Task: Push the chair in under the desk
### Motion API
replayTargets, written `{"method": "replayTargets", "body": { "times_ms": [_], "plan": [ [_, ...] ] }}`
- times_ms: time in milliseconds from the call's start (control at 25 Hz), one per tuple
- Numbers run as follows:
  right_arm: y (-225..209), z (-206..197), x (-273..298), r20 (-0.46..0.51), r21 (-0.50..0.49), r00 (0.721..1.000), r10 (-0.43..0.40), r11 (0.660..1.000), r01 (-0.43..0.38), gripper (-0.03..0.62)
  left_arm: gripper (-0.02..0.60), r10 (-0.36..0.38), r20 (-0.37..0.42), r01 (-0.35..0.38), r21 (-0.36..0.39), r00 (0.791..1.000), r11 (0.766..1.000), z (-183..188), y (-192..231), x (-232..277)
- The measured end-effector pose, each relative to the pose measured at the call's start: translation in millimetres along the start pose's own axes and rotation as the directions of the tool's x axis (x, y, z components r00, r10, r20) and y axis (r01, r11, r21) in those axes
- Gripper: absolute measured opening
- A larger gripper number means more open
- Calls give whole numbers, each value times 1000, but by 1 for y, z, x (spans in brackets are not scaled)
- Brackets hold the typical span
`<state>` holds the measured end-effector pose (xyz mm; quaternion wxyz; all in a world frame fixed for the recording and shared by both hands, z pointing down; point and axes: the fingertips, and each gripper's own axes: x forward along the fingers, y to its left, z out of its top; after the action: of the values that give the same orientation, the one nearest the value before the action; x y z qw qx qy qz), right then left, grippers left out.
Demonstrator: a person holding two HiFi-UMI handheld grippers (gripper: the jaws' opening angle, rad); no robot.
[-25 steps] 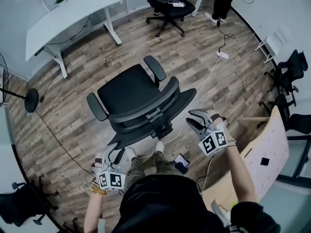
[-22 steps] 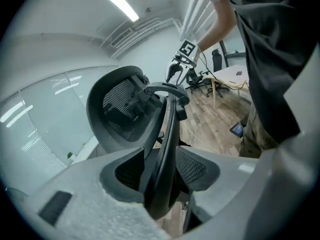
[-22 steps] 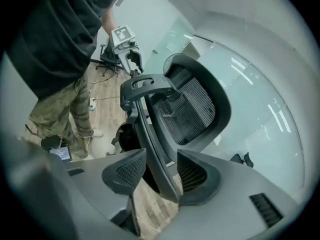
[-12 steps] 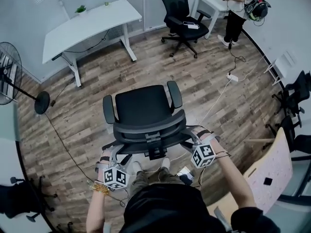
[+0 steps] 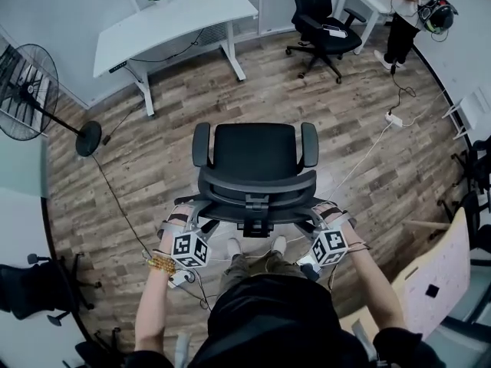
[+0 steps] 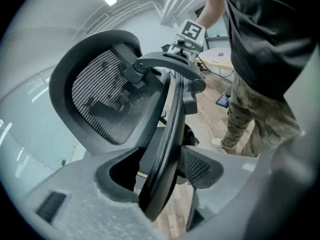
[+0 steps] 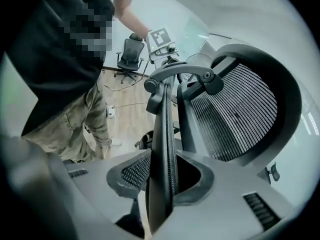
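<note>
The black office chair [image 5: 255, 150] stands in the middle of the wood floor, its seat facing the white desk [image 5: 176, 18] at the back. I stand behind its mesh backrest [image 5: 257, 192]. My left gripper [image 5: 198, 219] straddles the backrest's left edge [image 6: 161, 149]. Its jaws have just been opening and stand wide, with a dark gap beside the frame. My right gripper [image 5: 321, 215] is at the right edge [image 7: 161, 149]. Its jaws have just been closing and the pads press on the frame there. The mesh [image 6: 100, 94] [image 7: 235, 114] fills both gripper views.
A standing fan [image 5: 27, 79] is at the left with its cable across the floor. A second black chair [image 5: 322, 21] and a person [image 5: 410, 18] are at the back right by a small table. A white cable and power strip [image 5: 395, 119] lie at the right.
The chair has swung round from a slant to face the desk squarely. Both grippers have come in from behind it onto the two edges of the backrest.
</note>
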<state>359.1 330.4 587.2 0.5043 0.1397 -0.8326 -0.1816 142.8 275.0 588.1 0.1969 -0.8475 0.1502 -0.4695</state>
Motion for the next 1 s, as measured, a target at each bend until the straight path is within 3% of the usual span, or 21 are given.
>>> {"method": "replayTargets", "body": {
  "times_ms": [240,440,640,720,1000],
  "plan": [
    [3,13,7,-4,38,1000,11,999,-11,121,268,-29,22,27,72,999,997,-13,6,-3],
    [2,17,9,-9,56,1000,27,998,-26,121,264,-55,-34,60,177,998,982,-25,1,-4],
    [3,19,14,-43,68,999,4,998,-1,132,121,-79,-181,133,310,980,941,-43,0,21],
    [3,15,19,-96,29,995,-41,999,44,129,75,-68,-192,132,342,979,930,-44,1,28],
    [-1,5,32,-247,-71,960,-130,991,116,84,67,-41,-175,102,355,984,929,-43,-1,28]
  ]
}}
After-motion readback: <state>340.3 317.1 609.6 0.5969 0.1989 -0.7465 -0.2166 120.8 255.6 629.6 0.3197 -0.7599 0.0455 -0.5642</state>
